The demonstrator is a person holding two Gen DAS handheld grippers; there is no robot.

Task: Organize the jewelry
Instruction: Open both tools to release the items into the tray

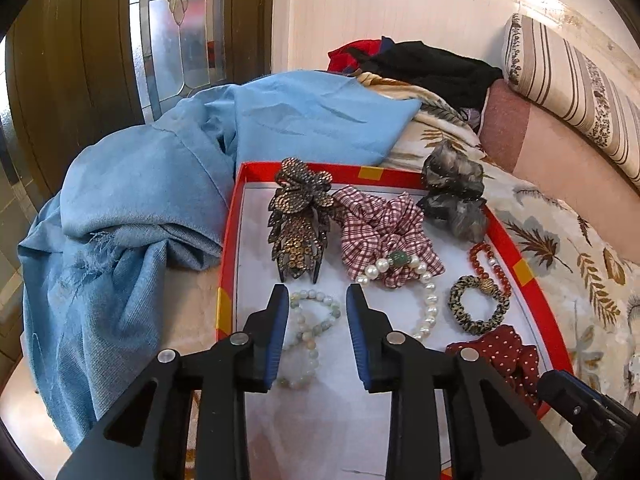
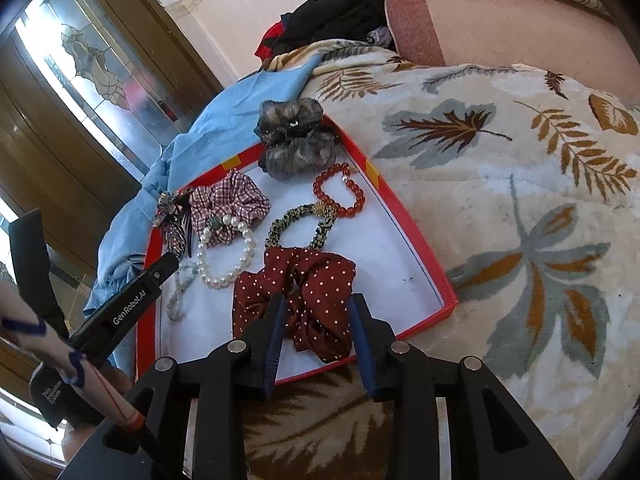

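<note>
A red-rimmed box lid [image 1: 516, 248] [image 2: 416, 236] with a white floor lies on the bed and holds the jewelry. My left gripper [image 1: 317, 292] is open over a pale jade bead bracelet [image 1: 308, 332] [image 2: 180, 292], touching nothing. Beyond it lie a bronze claw clip [image 1: 300, 220] [image 2: 174, 220], a plaid scrunchie [image 1: 384, 224] [image 2: 230, 200] and a pearl bracelet [image 1: 428, 308] [image 2: 228, 264]. My right gripper [image 2: 318, 300] is open, its jaws either side of a red polka-dot scrunchie [image 2: 308, 292] [image 1: 504, 352].
In the lid also lie a grey scrunchie [image 1: 454, 196] [image 2: 296, 140], a red bead bracelet [image 2: 340, 194] and a leopard hair tie [image 1: 478, 308] [image 2: 304, 220]. A blue cloth [image 1: 160, 200] is bunched at the lid's left. A leaf-print blanket [image 2: 520, 200] covers the bed; pillows lie behind.
</note>
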